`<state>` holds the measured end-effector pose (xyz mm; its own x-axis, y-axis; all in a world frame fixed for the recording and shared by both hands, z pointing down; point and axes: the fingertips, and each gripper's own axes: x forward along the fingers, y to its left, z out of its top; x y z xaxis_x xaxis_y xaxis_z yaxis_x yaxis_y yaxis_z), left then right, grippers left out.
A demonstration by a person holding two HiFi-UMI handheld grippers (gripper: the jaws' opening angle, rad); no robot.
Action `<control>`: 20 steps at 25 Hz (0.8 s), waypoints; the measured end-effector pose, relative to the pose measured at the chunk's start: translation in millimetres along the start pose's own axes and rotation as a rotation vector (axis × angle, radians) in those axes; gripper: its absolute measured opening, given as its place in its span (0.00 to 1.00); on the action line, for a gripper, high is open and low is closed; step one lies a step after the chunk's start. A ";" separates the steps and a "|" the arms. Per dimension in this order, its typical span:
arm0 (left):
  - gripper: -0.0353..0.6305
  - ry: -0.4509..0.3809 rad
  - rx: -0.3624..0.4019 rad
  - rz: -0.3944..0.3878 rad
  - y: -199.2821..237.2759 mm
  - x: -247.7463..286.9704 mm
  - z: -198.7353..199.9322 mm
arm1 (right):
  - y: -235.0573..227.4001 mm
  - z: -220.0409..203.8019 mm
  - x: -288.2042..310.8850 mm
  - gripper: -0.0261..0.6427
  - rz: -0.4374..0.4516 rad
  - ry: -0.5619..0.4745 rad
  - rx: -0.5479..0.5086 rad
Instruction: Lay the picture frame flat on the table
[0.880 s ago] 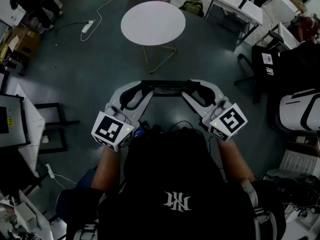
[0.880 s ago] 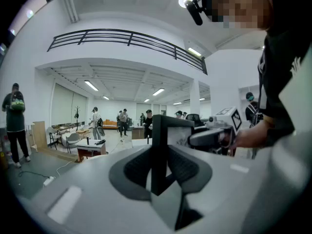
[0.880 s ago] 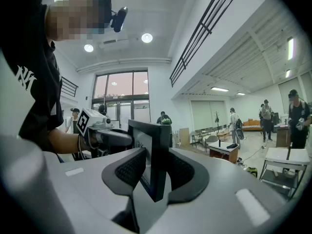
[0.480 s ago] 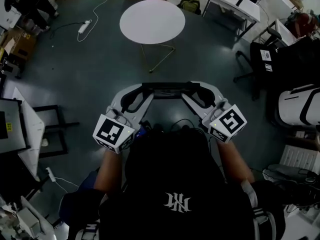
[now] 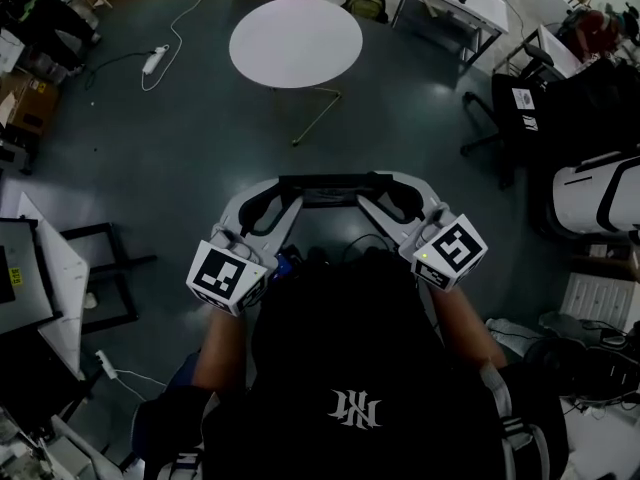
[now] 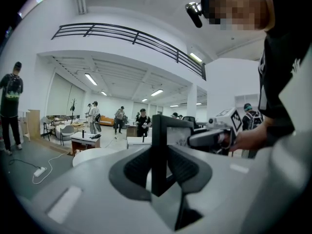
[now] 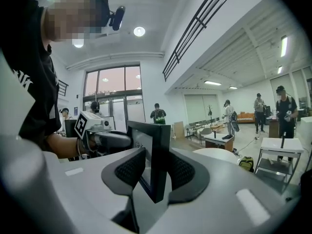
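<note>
Frame: The frame (image 5: 330,179) was held in the air, well short of the table (image 5: 296,40) on the person's side. From above it was seen edge-on as a thin dark bar, so it was judged to stand upright.
Left gripper: The left gripper (image 5: 274,194) was closed on the frame's left edge. The edge was seen clamped between the ribbed pads (image 6: 136,167).
Right gripper: The right gripper (image 5: 392,194) was closed on the opposite edge, which was pressed between its pads (image 7: 129,170).
Handling: The frame was judged stiff and light. The face was taken to be glazed and therefore fragile, and the smooth moulding was judged liable to slip.
Hold: The two side edges were judged the proper places to grip. The face was best left untouched.
Pose: Both grippers were angled inward toward each other, with the marker cubes uppermost. The forearms were bent in front of the chest, on the side away from the table.
Remaining: The frame was not yet over the table and had not been tipped flat.
</note>
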<state>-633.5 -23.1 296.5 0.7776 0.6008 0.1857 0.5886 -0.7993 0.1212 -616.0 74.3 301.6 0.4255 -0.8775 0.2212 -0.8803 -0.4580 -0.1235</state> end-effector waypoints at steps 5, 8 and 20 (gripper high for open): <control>0.20 -0.001 -0.001 0.011 3.8 2.6 -8.1 | -3.9 -7.6 5.2 0.24 0.011 0.020 0.013; 0.20 0.000 -0.028 0.023 12.7 -2.5 -14.3 | -2.4 -9.9 17.6 0.25 0.027 0.035 0.003; 0.20 0.023 -0.056 -0.001 27.6 41.8 -12.5 | -46.2 -5.5 24.6 0.25 0.022 0.039 0.009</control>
<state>-587.5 -20.2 319.8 0.7716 0.6013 0.2078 0.5752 -0.7989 0.1758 -566.0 74.6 318.0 0.3974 -0.8813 0.2557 -0.8873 -0.4401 -0.1378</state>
